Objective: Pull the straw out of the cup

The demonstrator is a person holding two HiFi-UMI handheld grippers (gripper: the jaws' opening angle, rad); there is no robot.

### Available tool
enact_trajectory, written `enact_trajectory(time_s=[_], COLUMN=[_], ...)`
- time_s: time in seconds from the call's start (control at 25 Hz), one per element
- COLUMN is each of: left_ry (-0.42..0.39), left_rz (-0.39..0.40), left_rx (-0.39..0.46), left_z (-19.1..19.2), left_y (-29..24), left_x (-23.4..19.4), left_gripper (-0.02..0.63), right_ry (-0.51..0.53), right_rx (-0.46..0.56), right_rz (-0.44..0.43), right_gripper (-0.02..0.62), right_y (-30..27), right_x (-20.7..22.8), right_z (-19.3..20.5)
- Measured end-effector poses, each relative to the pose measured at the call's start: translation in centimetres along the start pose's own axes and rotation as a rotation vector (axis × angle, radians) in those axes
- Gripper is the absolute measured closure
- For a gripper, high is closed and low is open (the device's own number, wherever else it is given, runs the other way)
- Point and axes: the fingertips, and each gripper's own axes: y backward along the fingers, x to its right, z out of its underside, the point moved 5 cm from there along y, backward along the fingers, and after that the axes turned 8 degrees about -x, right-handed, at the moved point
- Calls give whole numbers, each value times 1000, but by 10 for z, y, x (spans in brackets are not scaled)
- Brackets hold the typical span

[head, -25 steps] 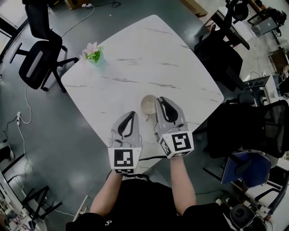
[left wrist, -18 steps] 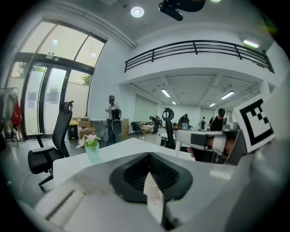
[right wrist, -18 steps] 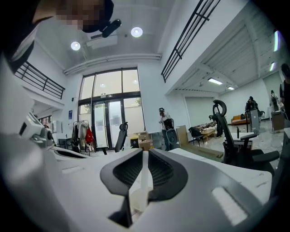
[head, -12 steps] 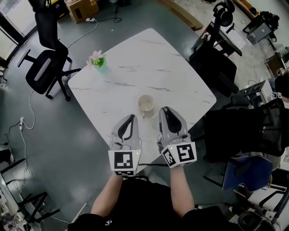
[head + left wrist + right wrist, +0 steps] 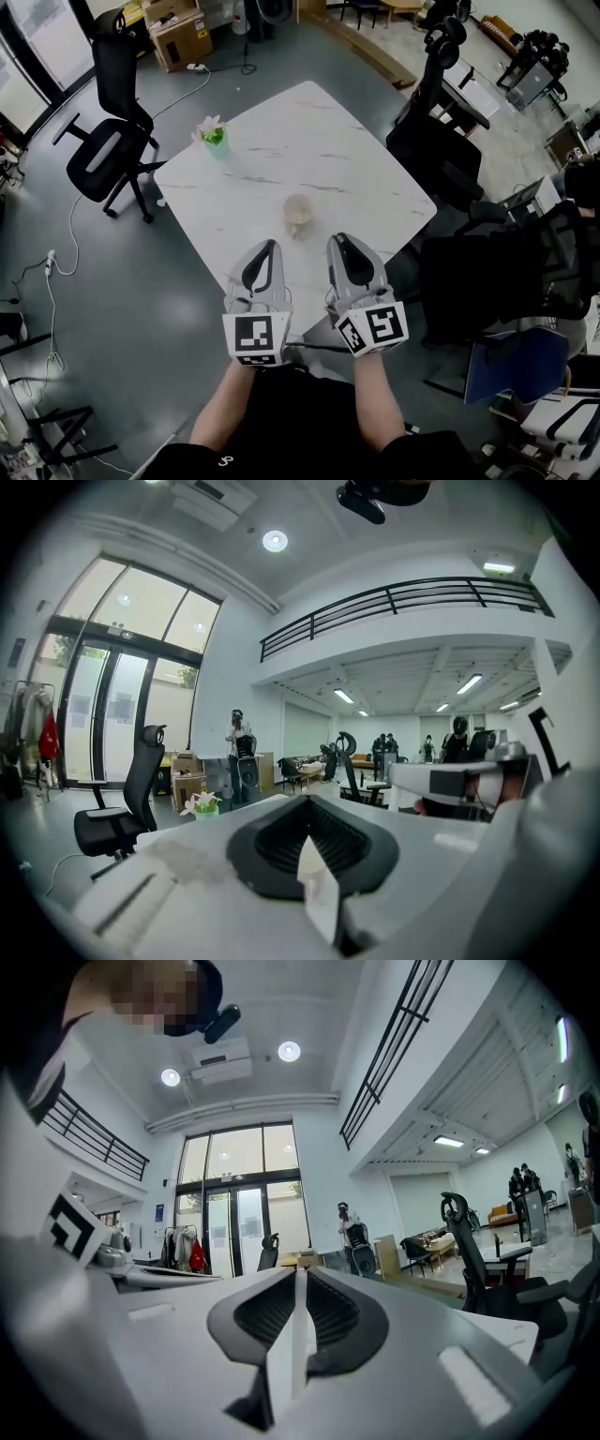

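A cream cup (image 5: pixel 298 215) stands on the white marble table (image 5: pixel 281 150), near its front corner. No straw shows in it or anywhere else. Both grippers are held up in front of the person's body, short of the cup and apart from it. My left gripper (image 5: pixel 270 246) (image 5: pixel 305 801) has its jaws together with nothing between them. My right gripper (image 5: pixel 339 239) (image 5: pixel 298 1271) is likewise shut and holds nothing that I can see. The two gripper views look level across the room, over the table, and the cup is not in them.
A small pot of pink flowers (image 5: pixel 215 133) stands at the table's far left corner. Black office chairs stand at the left (image 5: pixel 111 150), at the right (image 5: pixel 441 141) and close at the near right (image 5: pixel 511 272). Cardboard boxes (image 5: pixel 178 33) and people stand farther off.
Both grippers have risen and drawn back from the cup toward the person. The right gripper, which was beside the cup, is now apart from it. The cup stays on the table.
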Motion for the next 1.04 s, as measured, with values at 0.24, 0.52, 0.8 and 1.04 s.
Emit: enact_trajectory(time_s=[0.24, 0.52, 0.8, 1.04], left_ry=[-12, -20, -13, -15], left_rz=[-18, -25, -19, -16], left_rx=[55, 82, 83, 86], left_z=[-13, -13, -12, -12], left_y=[28, 48, 55, 58], left_x=[7, 13, 23, 27], left_gripper=[604, 604, 604, 604], right_ry=[16, 28, 23, 24], right_rx=[38, 56, 58, 62], right_rz=[-22, -34, -30, -36], right_gripper=[560, 560, 560, 560], right_y=[21, 36, 51, 54], right_x=[-16, -28, -27, -29], right_z=[-11, -13, -12, -12])
